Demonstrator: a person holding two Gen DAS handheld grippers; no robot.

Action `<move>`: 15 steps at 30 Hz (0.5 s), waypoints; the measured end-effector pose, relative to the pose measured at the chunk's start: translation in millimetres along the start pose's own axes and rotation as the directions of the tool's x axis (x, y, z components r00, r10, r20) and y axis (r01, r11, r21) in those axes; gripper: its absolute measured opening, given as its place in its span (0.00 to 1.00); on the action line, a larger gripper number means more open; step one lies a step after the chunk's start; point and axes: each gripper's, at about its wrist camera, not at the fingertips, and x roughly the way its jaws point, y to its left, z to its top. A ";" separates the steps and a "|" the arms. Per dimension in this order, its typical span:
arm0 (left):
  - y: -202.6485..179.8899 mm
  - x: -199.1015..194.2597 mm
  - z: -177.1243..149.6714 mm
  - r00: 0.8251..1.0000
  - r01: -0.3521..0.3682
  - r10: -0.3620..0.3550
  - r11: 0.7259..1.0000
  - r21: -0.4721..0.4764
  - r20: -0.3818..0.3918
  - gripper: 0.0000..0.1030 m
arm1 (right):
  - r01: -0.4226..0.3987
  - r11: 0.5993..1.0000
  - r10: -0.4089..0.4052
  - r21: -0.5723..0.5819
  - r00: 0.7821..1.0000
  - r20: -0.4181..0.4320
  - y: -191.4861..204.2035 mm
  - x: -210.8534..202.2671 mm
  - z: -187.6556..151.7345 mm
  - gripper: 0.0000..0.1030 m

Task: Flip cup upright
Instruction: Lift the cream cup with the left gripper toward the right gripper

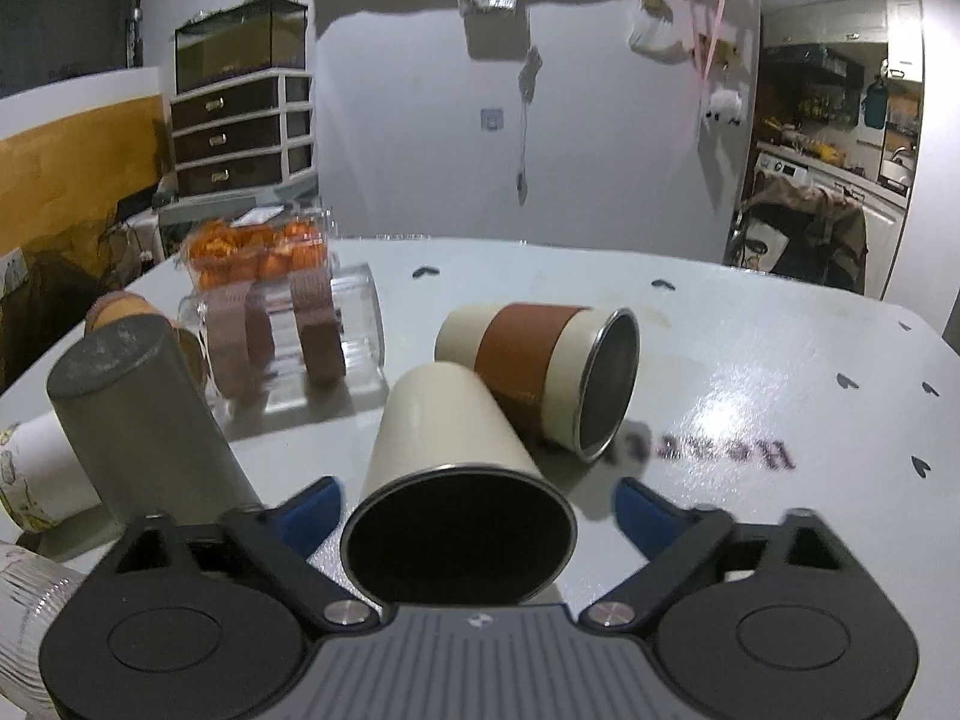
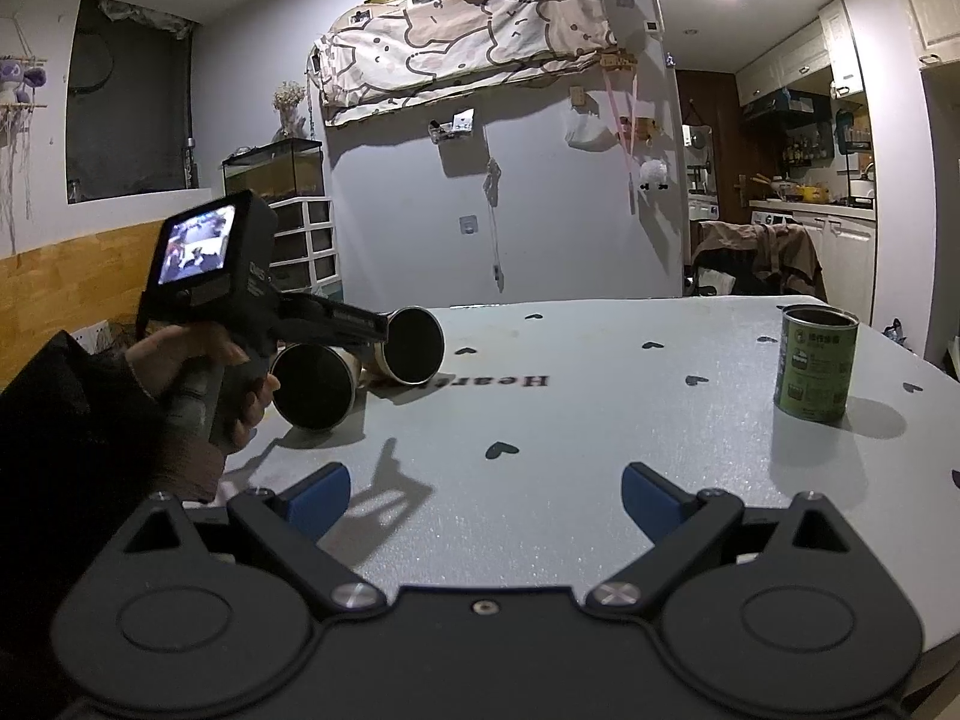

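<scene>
A plain cream cup [image 1: 447,432] lies on its side on the white table [image 1: 750,372], its dark mouth facing my left gripper [image 1: 474,510]. The left gripper is open, its blue fingertips on either side of the cup's mouth without touching it. A second cream cup with a brown band [image 1: 534,360] lies on its side just behind it, mouth to the right. In the right wrist view both cups lie at the left, the plain one [image 2: 312,387] and the banded one [image 2: 414,345], with the left gripper's body [image 2: 252,300] above them. My right gripper [image 2: 486,498] is open and empty over the table [image 2: 570,420].
A grey cylinder [image 1: 138,414] stands left of the cups. Behind are a clear glass mug [image 1: 288,336] on its side, a box of oranges [image 1: 258,252] and paper cups [image 1: 36,468] at the far left. A green can [image 2: 816,363] stands at the right.
</scene>
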 end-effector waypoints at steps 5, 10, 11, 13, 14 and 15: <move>2.0 -2.3 -1.1 1.000 0.006 -0.006 1.000 0.010 -0.002 0.79 | 0.000 1.000 0.000 0.001 1.000 0.001 -0.1 -0.1 -0.5 0.95; 0.4 -11.0 -6.3 1.000 0.026 -0.026 0.999 0.037 0.001 0.78 | 0.002 1.000 -0.002 -0.004 1.000 0.003 -0.2 0.1 -0.5 0.95; 0.0 -15.4 -9.5 0.999 0.038 -0.039 0.998 0.049 0.004 0.78 | 0.004 1.000 -0.004 -0.004 1.000 0.005 -0.4 0.1 -0.4 0.95; -0.2 -25.1 -17.0 0.998 0.060 -0.061 0.995 0.076 0.009 0.78 | 0.007 1.000 -0.007 -0.004 1.000 0.008 -1.1 0.0 0.2 0.95; 0.0 -30.6 -20.8 0.997 0.071 -0.072 0.994 0.087 0.009 0.78 | 0.010 1.000 -0.010 -0.003 1.000 0.010 -1.7 -0.2 0.2 0.95; 0.5 -36.3 -24.7 0.996 0.084 -0.085 0.992 0.096 0.007 0.78 | 0.013 1.000 -0.013 0.000 1.000 0.011 -2.1 0.1 0.3 0.95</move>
